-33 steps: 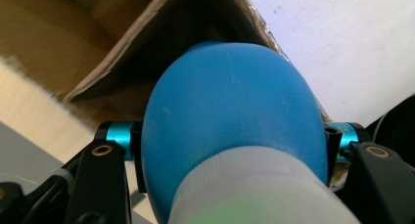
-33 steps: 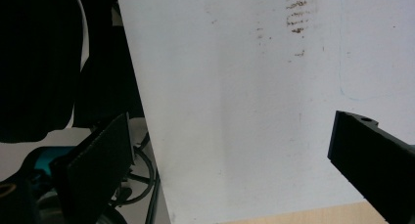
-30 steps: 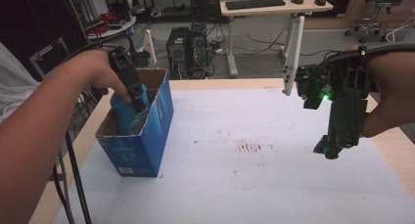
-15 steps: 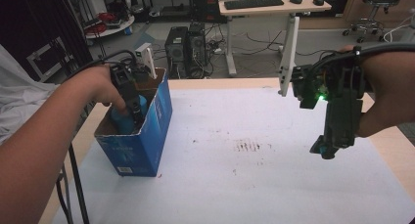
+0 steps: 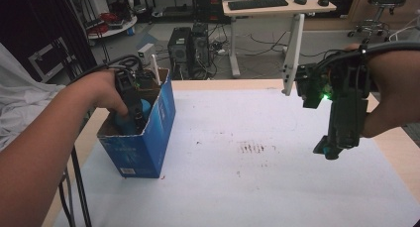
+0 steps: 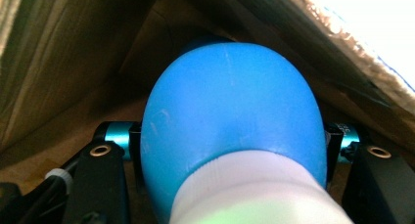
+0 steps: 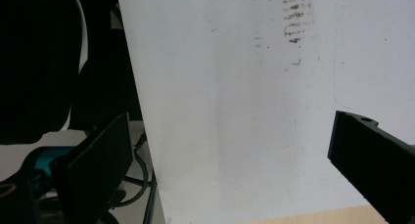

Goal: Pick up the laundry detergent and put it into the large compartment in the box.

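We keep the left gripper [image 5: 132, 119] fingers clamped on the blue bulb [image 6: 230, 121] and lift straight out of the box [image 5: 148, 138] (right gripper [image 5: 333, 148] hangs open).

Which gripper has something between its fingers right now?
The left gripper, down inside the blue cardboard box: its fingers sit on either side of a blue-and-white rounded object. The right gripper is open over the white table cover, holding nothing.

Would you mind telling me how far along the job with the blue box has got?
Done: the left claw is down inside the blue cardboard box, closed around a blue and white bulb-shaped object. Whether that object is going in or coming out cannot be told. The right claw is open and empty above the white sheet.
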### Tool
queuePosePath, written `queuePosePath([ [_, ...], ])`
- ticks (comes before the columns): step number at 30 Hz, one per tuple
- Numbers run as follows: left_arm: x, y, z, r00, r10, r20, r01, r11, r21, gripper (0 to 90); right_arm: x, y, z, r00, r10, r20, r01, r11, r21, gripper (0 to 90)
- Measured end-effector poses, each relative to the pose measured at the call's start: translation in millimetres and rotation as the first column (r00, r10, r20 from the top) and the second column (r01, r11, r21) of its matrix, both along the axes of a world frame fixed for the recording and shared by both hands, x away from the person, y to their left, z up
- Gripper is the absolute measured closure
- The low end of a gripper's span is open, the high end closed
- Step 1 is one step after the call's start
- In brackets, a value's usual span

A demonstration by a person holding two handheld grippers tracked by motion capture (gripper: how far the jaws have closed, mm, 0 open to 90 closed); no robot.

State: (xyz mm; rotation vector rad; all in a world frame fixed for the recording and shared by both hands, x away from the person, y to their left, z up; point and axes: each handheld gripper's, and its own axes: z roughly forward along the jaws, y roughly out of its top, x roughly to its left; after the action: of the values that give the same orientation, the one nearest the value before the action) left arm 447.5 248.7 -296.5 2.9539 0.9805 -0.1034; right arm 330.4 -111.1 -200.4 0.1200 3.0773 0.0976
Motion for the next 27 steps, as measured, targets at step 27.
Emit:
queuePosePath([
  [27, -7.5, 1.1, 26.6, 0.9995, 0.015, 0.028, -0.015, 0.9998, 0.013, 26.6, 1.3, 1.2, -1.5, 1.0, 0.005, 0.001, -0.005, 1.0, 0.001, 2.1],
])
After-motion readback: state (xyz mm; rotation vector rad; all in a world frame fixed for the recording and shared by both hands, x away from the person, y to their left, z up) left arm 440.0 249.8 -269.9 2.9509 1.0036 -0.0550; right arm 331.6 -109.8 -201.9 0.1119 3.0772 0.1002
